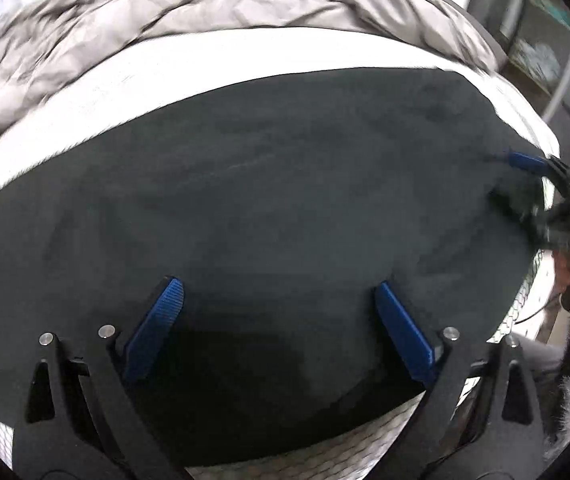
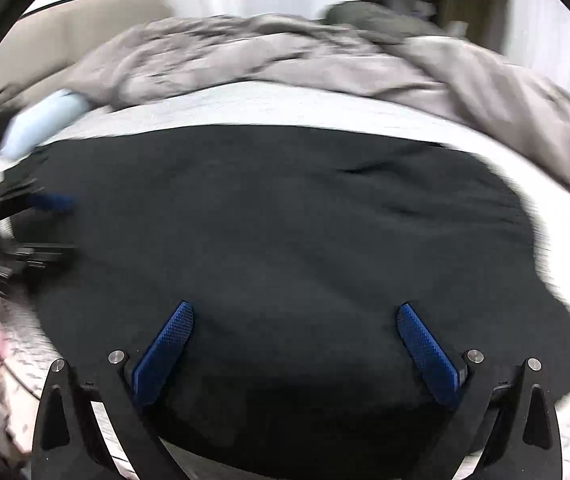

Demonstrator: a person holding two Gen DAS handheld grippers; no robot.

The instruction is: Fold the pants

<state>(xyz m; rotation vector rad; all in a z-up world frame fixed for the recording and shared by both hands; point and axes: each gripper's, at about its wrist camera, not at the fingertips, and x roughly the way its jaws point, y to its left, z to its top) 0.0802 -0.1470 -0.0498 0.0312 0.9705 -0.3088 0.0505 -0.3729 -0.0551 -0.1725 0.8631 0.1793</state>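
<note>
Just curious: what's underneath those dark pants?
The pants lie on a white bed sheet, with a rumpled grey blanket behind. Whatever is directly beneath the pants is covered.

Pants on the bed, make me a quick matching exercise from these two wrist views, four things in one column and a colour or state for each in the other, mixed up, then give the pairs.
Things:
1. pants
2. duvet
3. left gripper
4. pillow

Colour or state:
A. pale blue, at the bed's edge
B. open, above dark fabric
C. dark, spread flat on the white sheet
D. grey, crumpled beyond the pants

Pairs: 1-C, 2-D, 3-B, 4-A
</note>
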